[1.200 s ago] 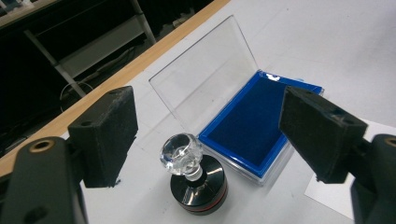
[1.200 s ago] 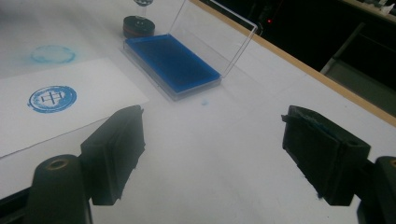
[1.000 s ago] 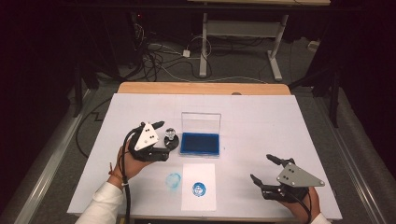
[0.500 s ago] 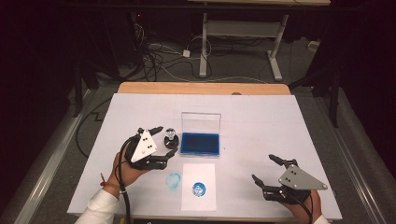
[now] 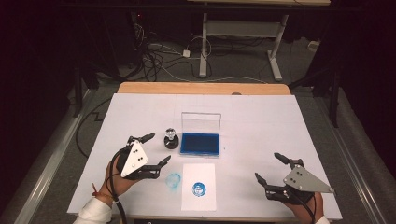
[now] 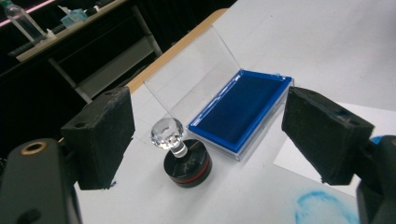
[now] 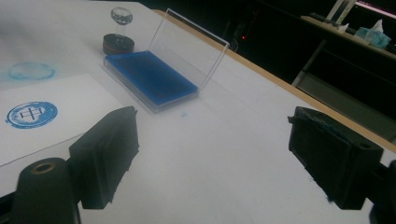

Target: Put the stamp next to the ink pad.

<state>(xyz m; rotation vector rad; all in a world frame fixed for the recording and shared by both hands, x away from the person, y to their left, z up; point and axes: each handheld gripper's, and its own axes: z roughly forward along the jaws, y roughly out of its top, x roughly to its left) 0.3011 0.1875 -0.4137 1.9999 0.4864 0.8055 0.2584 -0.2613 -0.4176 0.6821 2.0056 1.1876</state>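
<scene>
A stamp [image 5: 171, 139] with a clear faceted knob on a black base stands upright on the white table, just left of an open blue ink pad [image 5: 201, 143] with its clear lid raised. My left gripper [image 5: 158, 148] is open a little to the near left of the stamp, not touching it. In the left gripper view the stamp [image 6: 180, 151] stands beyond the wide-apart pads [image 6: 100, 135]. My right gripper [image 5: 267, 166] rests near the front right; its jaws have just been opening, with nothing between them. A white paper [image 5: 198, 186] bears a round blue print [image 5: 199, 189].
A blue ink smudge [image 5: 173, 179] marks the table left of the paper. The table's wooden back edge [image 5: 201, 87] lies beyond the ink pad. Cables and a desk frame [image 5: 233, 32] are on the dark floor behind.
My left gripper has drawn back toward the near left, away from the stamp, which now stands free. The right hand has stayed in place.
</scene>
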